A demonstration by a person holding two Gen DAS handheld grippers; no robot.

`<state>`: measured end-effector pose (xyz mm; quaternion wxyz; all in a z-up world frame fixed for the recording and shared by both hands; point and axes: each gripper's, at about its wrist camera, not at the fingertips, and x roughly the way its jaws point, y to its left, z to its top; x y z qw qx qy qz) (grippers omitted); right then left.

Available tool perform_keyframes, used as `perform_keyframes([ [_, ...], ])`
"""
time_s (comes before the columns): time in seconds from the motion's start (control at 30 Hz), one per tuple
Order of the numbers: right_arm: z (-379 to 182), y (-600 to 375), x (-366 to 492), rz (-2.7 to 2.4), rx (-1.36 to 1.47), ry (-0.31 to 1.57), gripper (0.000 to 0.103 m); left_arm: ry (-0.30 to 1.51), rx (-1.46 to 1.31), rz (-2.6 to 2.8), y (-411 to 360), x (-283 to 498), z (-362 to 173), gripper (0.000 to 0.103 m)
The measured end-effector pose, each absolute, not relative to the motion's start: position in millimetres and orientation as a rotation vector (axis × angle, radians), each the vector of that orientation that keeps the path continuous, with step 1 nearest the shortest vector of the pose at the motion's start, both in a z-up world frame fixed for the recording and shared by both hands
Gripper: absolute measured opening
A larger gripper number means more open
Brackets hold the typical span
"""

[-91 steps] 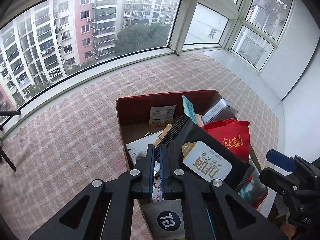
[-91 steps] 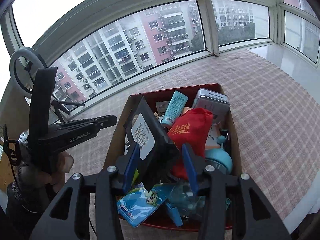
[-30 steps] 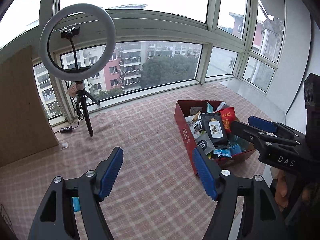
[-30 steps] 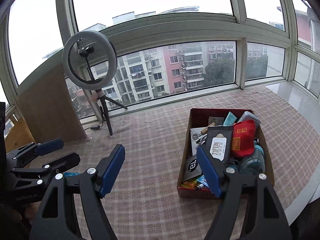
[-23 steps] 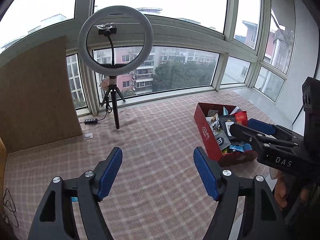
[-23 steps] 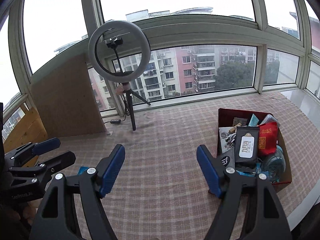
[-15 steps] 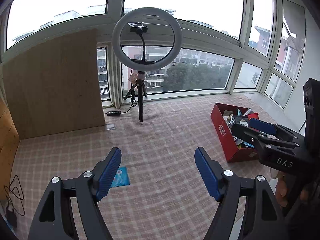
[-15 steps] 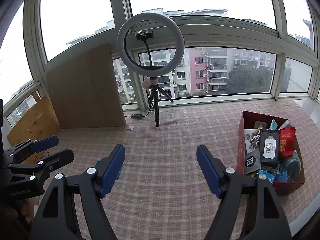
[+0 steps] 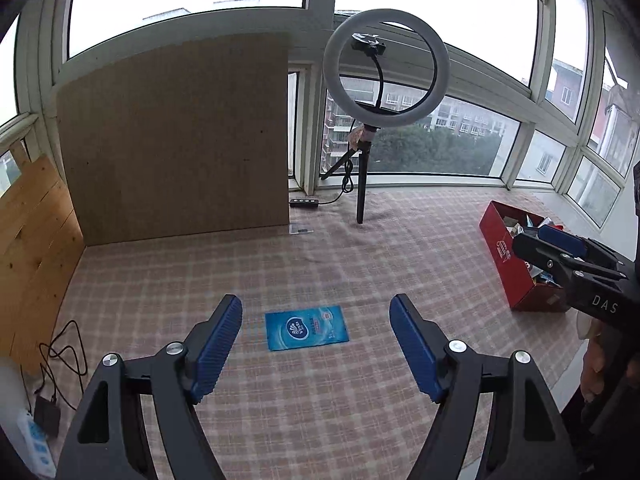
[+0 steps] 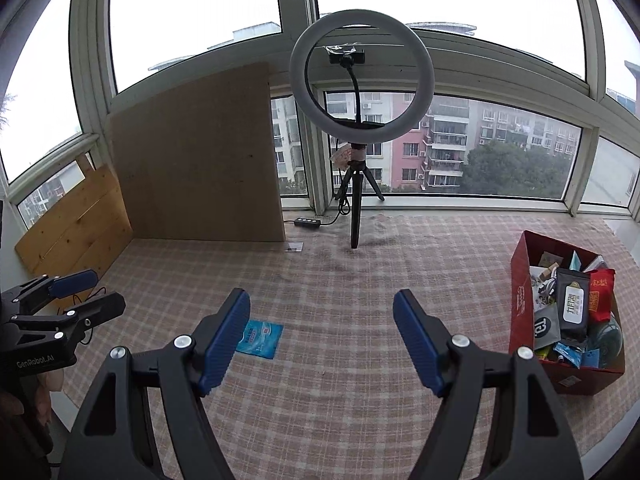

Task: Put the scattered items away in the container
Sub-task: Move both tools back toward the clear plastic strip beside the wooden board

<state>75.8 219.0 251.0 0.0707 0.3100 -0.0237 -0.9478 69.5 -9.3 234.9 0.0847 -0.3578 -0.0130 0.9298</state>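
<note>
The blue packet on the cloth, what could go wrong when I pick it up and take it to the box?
The blue packet lies flat on the checked cloth, so the left gripper, open above it, may pinch cloth with it or slip off its thin edge. The red box is already piled high, with the black wipes pack on top, so the packet might slide back out. The ring light tripod stands beside the route; a wide swing could knock it.

On the checked cloth (image 9: 360, 264) a flat packet (image 9: 307, 327) lies near the front edge, a full box (image 10: 564, 312) sits toward the right edge, and a ring light (image 9: 386, 68) and board (image 9: 176, 140) stand along the back edge by the windows.
</note>
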Motion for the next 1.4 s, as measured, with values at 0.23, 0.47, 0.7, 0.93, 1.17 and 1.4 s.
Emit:
perform_keyframes([
  [0.23, 248, 209, 54, -2.798, 0.851, -0.14, 0.073, -0.118, -1.093, 2.816, -57, 44, 229, 0.074],
  [0.47, 212, 201, 10, -2.732, 1.017, -0.114, 0.073, -0.152, -1.194, 2.773, -79, 6, 193, 0.074],
  [0.7, 166, 197, -28, -2.665, 1.189, -0.116, 0.073, -0.175, -1.363, 2.671, -86, -29, 132, 0.074],
  [0.93, 123, 189, -65, -2.594, 1.314, -0.072, 0.073, -0.165, -1.496, 2.526, -68, -59, 79, 0.072],
  [1.17, 114, 165, -116, -2.556, 1.293, 0.064, 0.073, -0.123, -1.547, 2.47, -56, -89, 58, 0.072],
  [1.4, 93, 146, -180, -2.482, 1.299, 0.158, 0.073, -0.066, -1.529, 2.549, -82, -141, 57, 0.07],
])
